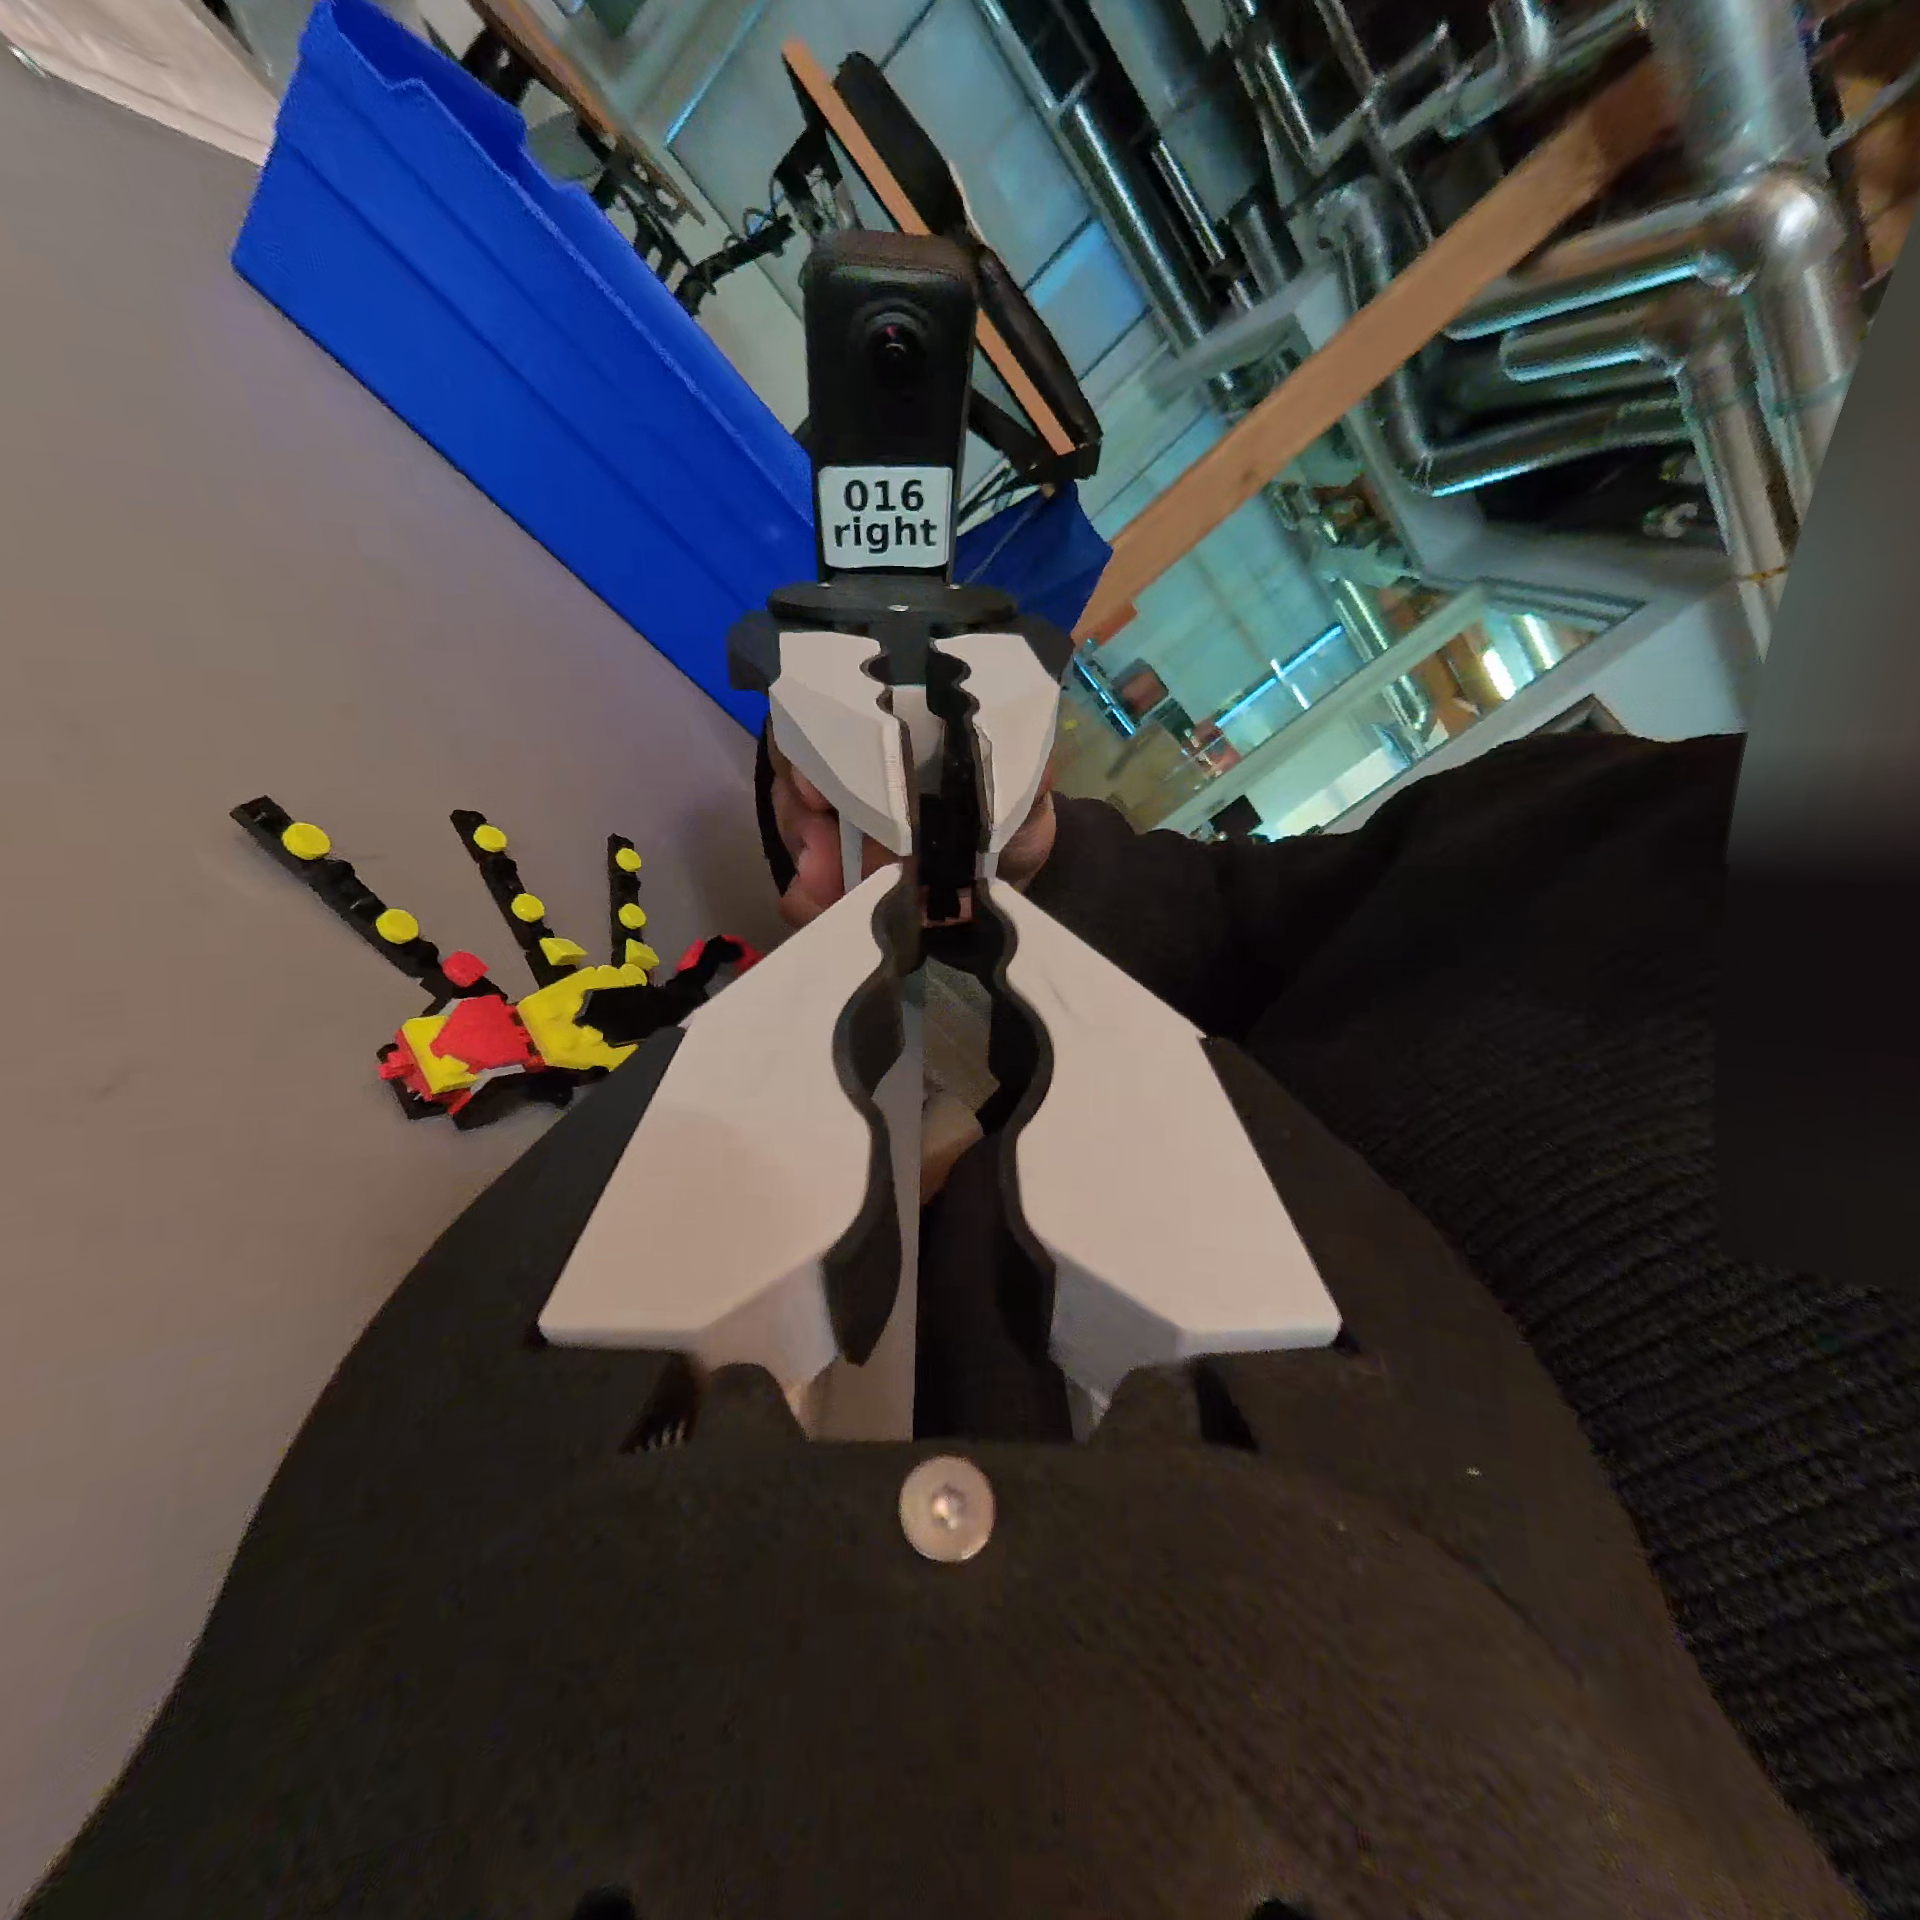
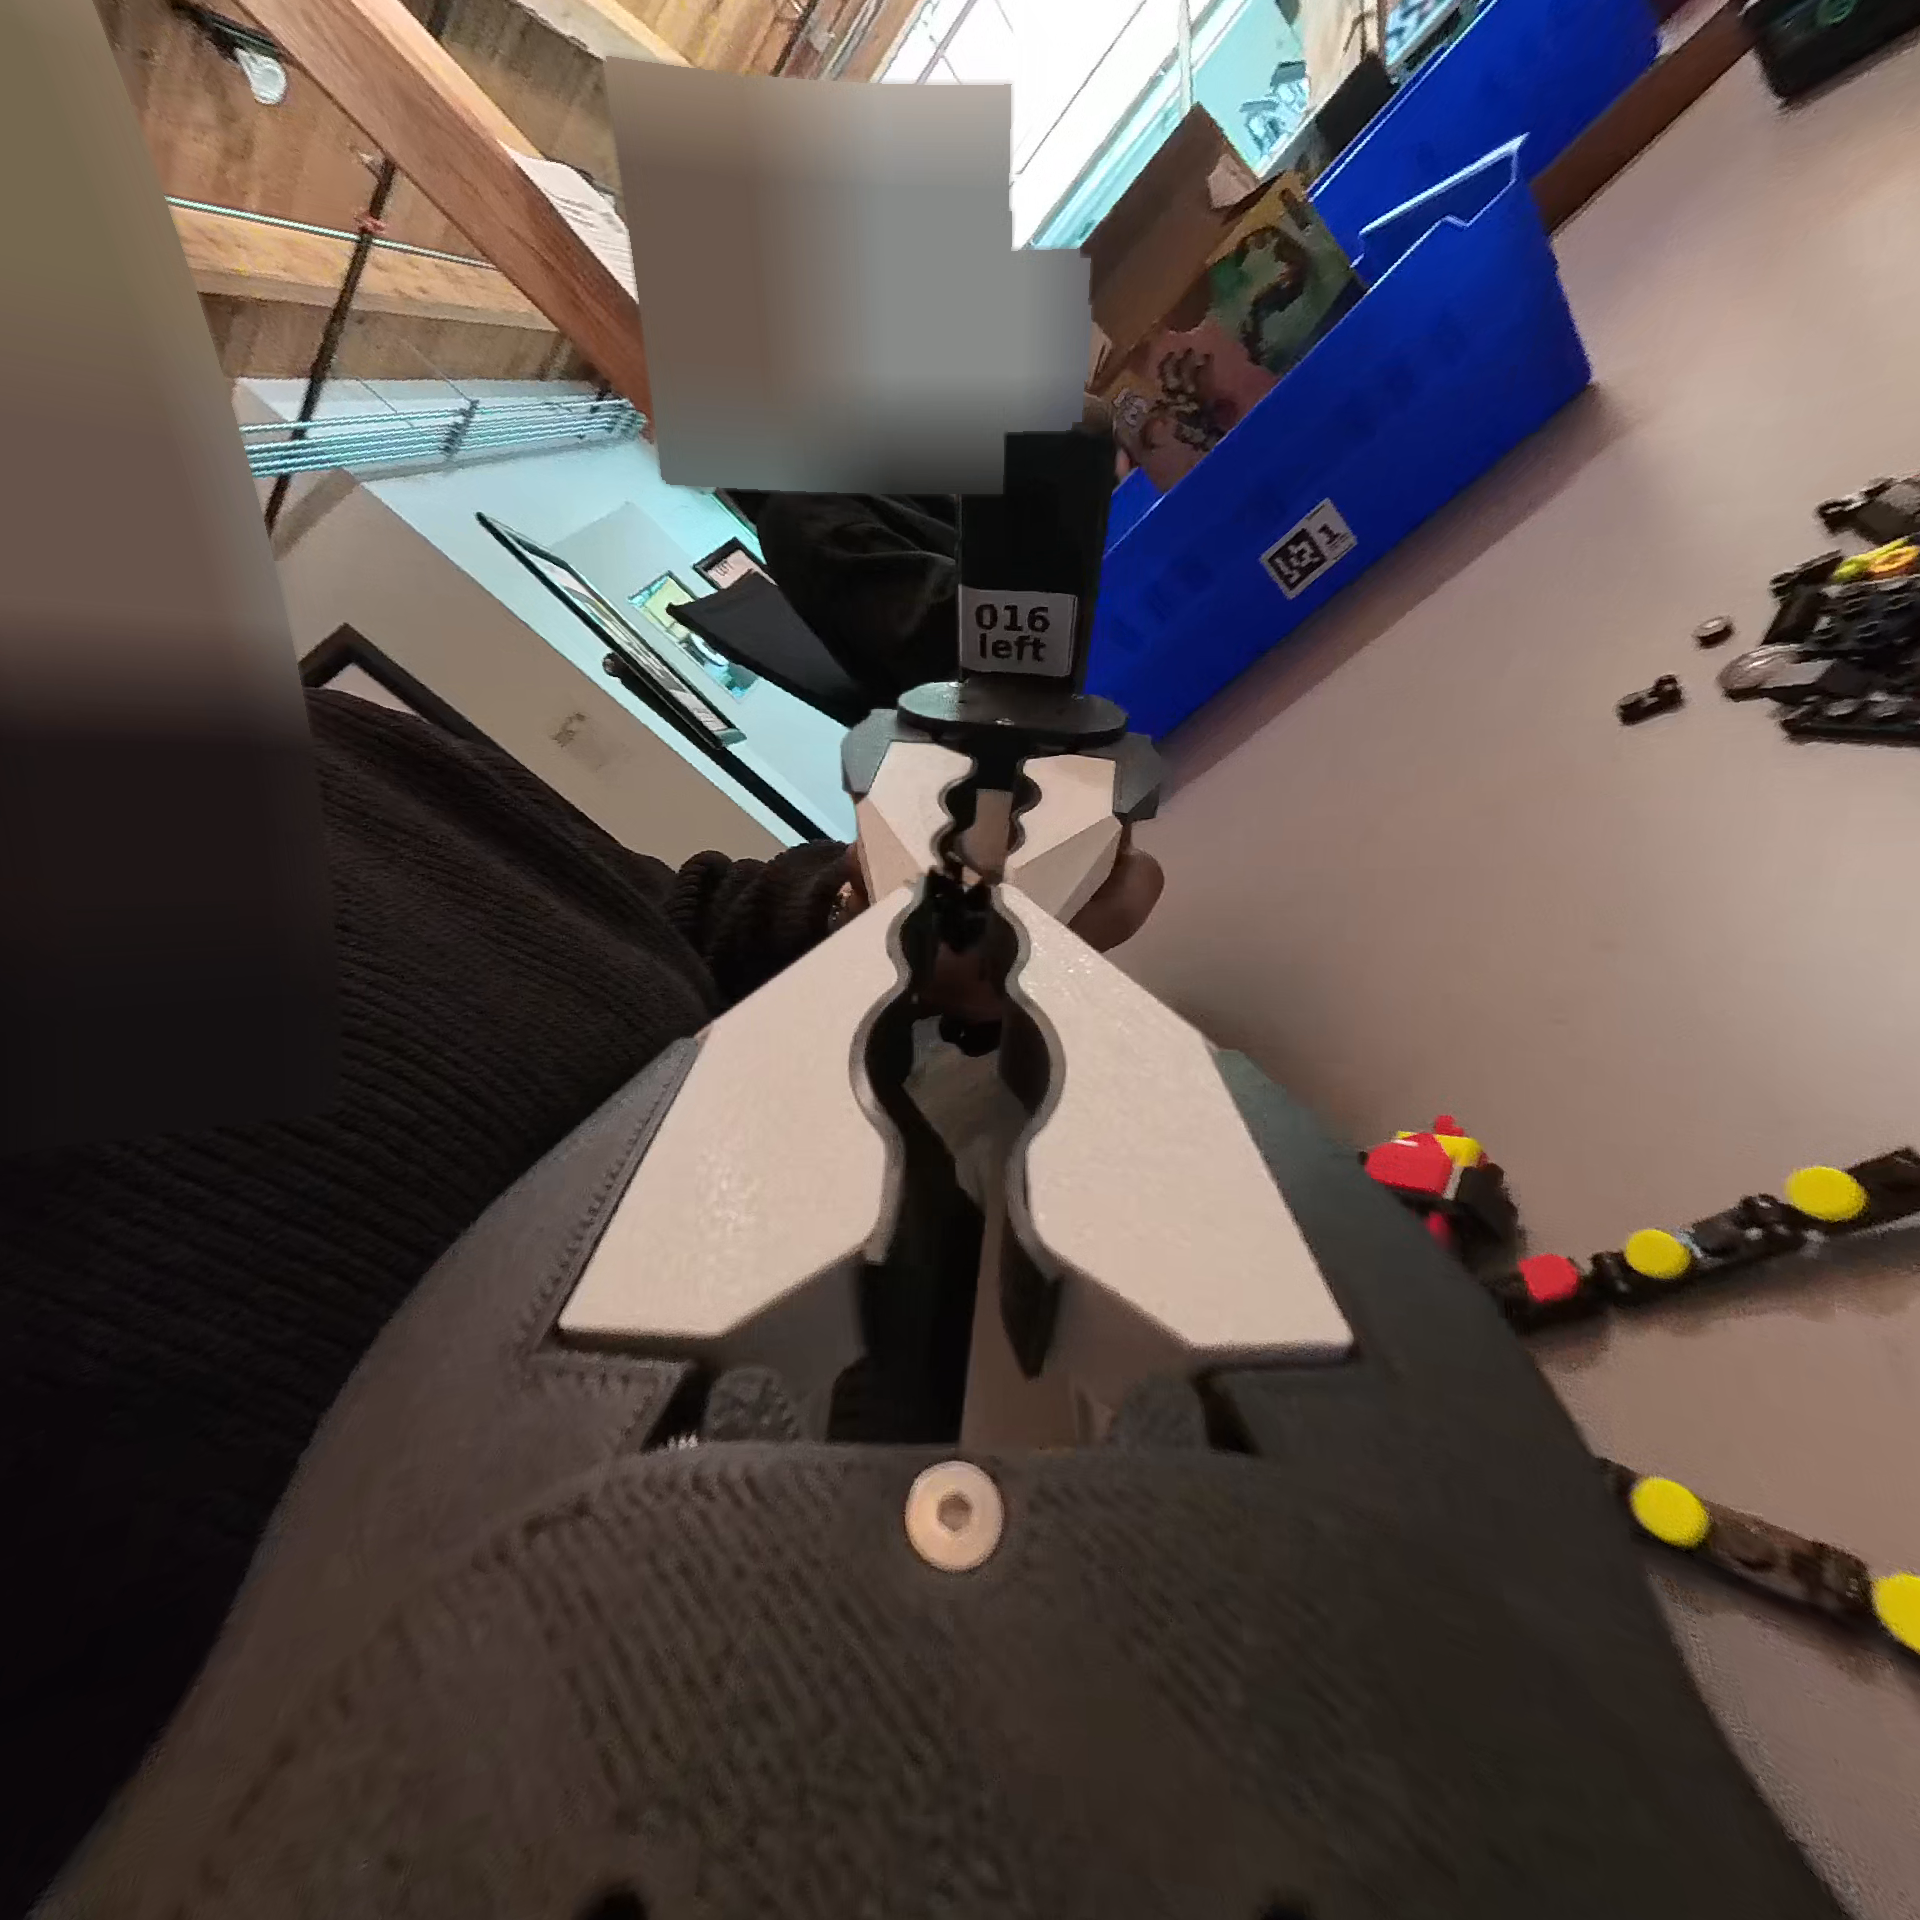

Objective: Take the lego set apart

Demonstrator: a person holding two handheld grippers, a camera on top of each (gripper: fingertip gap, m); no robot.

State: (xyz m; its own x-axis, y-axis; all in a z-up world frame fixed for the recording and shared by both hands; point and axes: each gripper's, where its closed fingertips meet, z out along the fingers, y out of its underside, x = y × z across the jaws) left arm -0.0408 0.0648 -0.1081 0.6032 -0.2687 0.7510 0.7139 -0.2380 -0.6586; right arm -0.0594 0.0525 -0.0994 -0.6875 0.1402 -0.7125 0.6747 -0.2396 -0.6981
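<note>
The left gripper (image 1: 940, 904) and right gripper (image 2: 961, 914) meet tip to tip above the table (image 1: 260, 644), both clamped on one small black lego piece (image 2: 961, 940). The red, yellow and black lego model with three studded black arms (image 1: 499, 997) lies largely assembled near the table's edge, so most work remains. Only the right wrist view shows loose dark lego parts (image 2: 1829, 644) beside the blue plastic bin (image 2: 1403, 416).

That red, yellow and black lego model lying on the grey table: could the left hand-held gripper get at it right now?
Probably not yet: the left hand-held gripper is shut on a small black piece, though the lego model lies unobstructed.
</note>
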